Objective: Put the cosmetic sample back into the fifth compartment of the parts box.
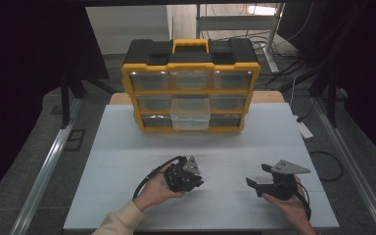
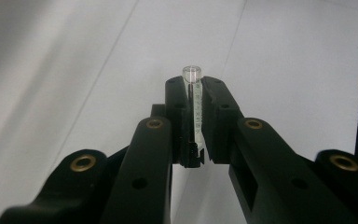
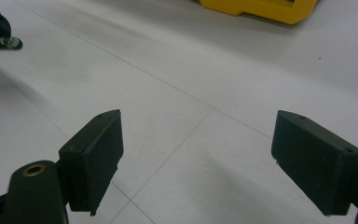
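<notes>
My left gripper is shut on a small clear tube with printed graduation marks. The tube stands upright between the pads and its open rim pokes out above the fingertips. In the high view a hand holds the left gripper low over the near middle of the white table. My right gripper stands open, its jaws wide apart with bare table between them. The high view shows the right gripper at the near right, pointing left toward the other hand.
A yellow and black drawer organiser stands at the back of the table, its clear middle drawer pulled out. Its yellow base shows far ahead in the right gripper view. Cables lie on the floor at the right.
</notes>
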`<state>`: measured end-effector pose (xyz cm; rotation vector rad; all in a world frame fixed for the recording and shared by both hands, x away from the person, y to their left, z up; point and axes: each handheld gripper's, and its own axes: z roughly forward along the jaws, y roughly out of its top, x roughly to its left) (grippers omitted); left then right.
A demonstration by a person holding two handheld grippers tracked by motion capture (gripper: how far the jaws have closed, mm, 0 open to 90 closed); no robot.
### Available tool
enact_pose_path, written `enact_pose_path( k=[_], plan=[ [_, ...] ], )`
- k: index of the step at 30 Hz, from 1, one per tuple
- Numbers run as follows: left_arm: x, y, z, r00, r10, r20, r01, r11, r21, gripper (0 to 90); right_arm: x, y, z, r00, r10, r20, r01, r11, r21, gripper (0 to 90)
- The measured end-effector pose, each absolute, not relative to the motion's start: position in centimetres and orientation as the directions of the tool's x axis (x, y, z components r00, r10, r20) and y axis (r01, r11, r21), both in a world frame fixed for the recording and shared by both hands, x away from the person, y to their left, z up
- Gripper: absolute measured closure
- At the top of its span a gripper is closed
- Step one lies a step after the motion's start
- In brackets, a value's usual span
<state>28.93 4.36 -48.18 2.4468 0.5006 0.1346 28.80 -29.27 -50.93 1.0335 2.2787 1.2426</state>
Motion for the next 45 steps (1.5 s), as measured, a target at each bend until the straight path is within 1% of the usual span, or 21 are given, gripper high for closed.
enact_pose_path(
  k=[3, 11, 24, 45],
  plan=[
    [29.2, 5.0, -47.7, 0.920, 0.390, -0.048, 0.332, -0.707, 0.624, 80.7, 28.8, -29.3, -50.9, -0.674, 0.737, 0.041, 0.434, 0.350, 0.830, 16.8],
    [29.1, 6.1, -46.6, 0.903, 0.427, -0.039, 0.342, -0.663, 0.666, 80.7, 28.8, -29.3, -50.9, -0.674, 0.738, 0.041, 0.434, 0.351, 0.830, 16.8],
    [28.9, 7.5, -44.8, 0.887, 0.461, -0.026, 0.337, -0.606, 0.721, 80.7, 28.8, -29.3, -50.9, -0.673, 0.738, 0.041, 0.434, 0.350, 0.830, 16.8],
    [28.5, 9.0, -43.1, 0.868, 0.497, 0.000, 0.313, -0.547, 0.776, 80.7, 28.8, -29.3, -50.9, -0.673, 0.738, 0.041, 0.433, 0.349, 0.831, 16.8]
  ],
)
